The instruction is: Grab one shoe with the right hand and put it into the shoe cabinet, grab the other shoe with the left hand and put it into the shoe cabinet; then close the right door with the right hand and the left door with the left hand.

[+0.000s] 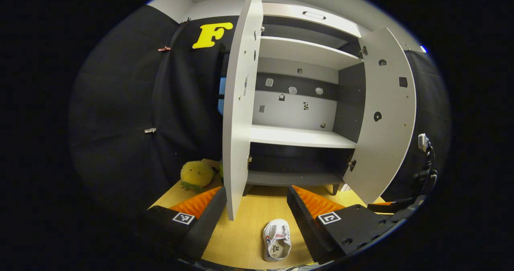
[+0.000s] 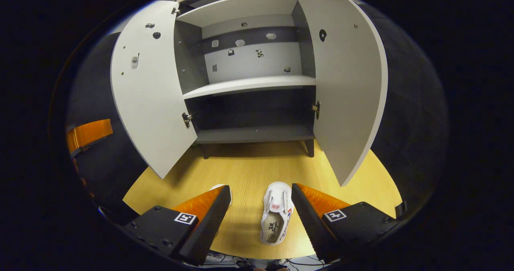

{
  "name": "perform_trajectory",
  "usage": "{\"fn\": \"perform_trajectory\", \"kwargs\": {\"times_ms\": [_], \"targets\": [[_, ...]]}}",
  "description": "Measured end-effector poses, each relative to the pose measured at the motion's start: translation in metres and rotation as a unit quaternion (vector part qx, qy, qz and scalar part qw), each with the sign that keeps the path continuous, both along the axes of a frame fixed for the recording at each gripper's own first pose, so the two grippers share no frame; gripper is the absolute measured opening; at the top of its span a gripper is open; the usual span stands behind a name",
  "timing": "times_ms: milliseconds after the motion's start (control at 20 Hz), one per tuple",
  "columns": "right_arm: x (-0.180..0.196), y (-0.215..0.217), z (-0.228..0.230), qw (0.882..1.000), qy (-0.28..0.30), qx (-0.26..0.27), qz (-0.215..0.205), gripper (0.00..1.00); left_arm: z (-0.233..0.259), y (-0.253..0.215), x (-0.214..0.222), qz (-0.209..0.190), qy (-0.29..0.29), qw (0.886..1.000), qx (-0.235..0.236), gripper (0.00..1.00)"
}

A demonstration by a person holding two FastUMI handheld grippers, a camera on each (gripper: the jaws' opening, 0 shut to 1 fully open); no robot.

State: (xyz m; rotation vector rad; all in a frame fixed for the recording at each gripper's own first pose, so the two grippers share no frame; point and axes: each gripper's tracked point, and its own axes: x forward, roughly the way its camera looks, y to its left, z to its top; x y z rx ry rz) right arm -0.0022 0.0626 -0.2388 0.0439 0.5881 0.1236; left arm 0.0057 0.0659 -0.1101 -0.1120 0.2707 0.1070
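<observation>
One white sneaker [image 2: 276, 213], judged light and soft, is framed at lower centre between the right gripper's [image 2: 261, 206] spread jaws, best pinched across its sides.

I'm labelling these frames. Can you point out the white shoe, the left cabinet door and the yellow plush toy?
white shoe [image 2: 275, 217]: right gripper view, insole.
left cabinet door [image 2: 149, 90]: right gripper view, inner face.
yellow plush toy [image 1: 196, 174]: left gripper view, body.

A yellow plush toy [image 1: 196, 175] sits on the wooden floor [image 1: 245, 231].
</observation>
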Motion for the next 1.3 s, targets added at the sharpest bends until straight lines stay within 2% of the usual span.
{"fn": "perform_trajectory", "kwargs": {"times_ms": [300, 500, 700, 1000, 1200, 1300], "targets": [[-0.022, 0.02, -0.082, 0.996, 0.084, 0.008, 0.027, 0.99, -0.038, -0.001, -0.007, 0.001, 0.048, 0.999, 0.003, 0.95], [-0.03, 0.024, -0.133, 0.992, 0.12, -0.003, 0.029, 0.99, -0.059, 0.003, -0.011, -0.003, 0.066, 0.998, 0.01, 0.95], [-0.023, 0.018, -0.166, 0.992, 0.122, -0.031, 0.02, 0.99, -0.084, 0.006, -0.014, -0.005, 0.087, 0.996, 0.015, 0.95], [0.008, 0.016, -0.195, 0.994, 0.101, -0.048, -0.003, 0.97, -0.107, 0.003, -0.021, -0.008, 0.108, 0.994, 0.009, 0.95], [0.031, 0.006, -0.201, 0.994, 0.077, -0.072, -0.024, 0.96, -0.104, -0.002, -0.022, -0.011, 0.109, 0.994, 0.014, 0.95], [0.04, 0.002, -0.201, 0.994, 0.073, -0.077, -0.028, 0.93, -0.101, -0.004, -0.024, -0.01, 0.105, 0.994, 0.016, 0.95]]}}
